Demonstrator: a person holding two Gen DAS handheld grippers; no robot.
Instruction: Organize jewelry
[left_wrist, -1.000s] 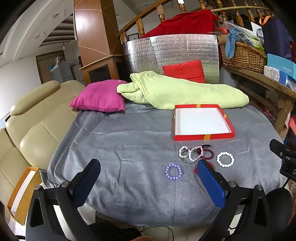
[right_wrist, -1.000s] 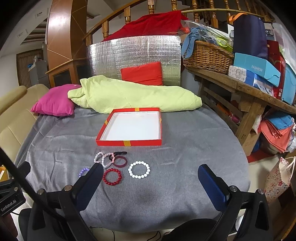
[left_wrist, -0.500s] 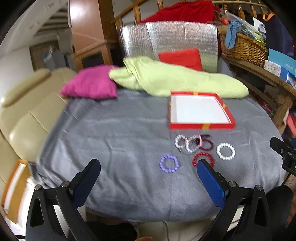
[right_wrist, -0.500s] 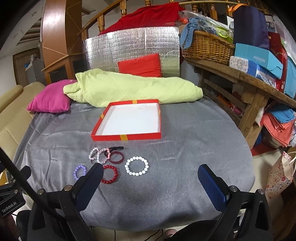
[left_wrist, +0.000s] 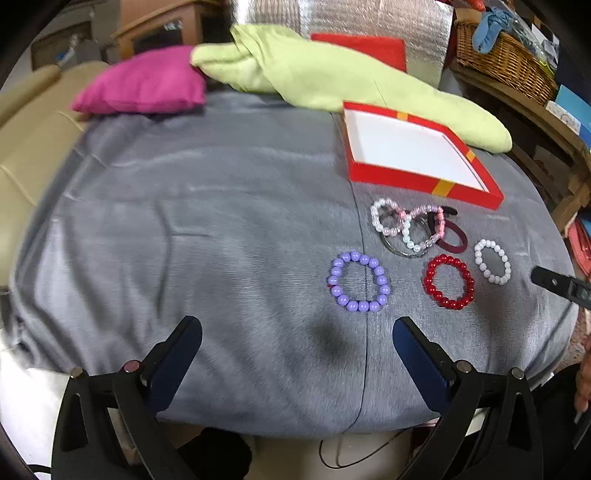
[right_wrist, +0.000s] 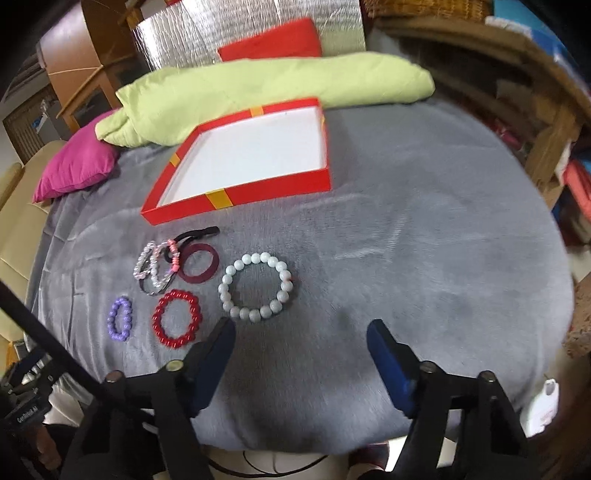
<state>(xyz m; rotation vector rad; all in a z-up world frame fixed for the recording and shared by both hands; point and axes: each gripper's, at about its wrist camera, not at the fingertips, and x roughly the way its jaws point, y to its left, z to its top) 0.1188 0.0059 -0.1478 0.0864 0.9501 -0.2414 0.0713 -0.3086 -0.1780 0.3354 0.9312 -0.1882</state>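
In the left wrist view the red box (left_wrist: 424, 177) sits at upper right on the grey cloth (left_wrist: 221, 221), its white floor bare; nothing lies in it. Below it, from left to right, lie the purple bracelet (left_wrist: 359, 282), a tangle (left_wrist: 410, 229) of pearl, pink and wire bangles with a dark red ring (left_wrist: 452, 242) touching it, the red bracelet (left_wrist: 448, 282) and the white bracelet (left_wrist: 493, 261). How many pieces make up the tangle is hard to tell, as they overlap. The left gripper (left_wrist: 297, 338) hangs at the bottom, jaws wide apart and empty. A wicker basket (left_wrist: 506, 66) at upper right holds blue cloth; its other contents are blurred.

In the right wrist view the box (right_wrist: 243, 192) is at upper centre, the white bracelet (right_wrist: 256, 287) just above the right gripper (right_wrist: 301, 336), whose jaws are closing with only bare cloth between them. The shelves at right are smeared by blur.
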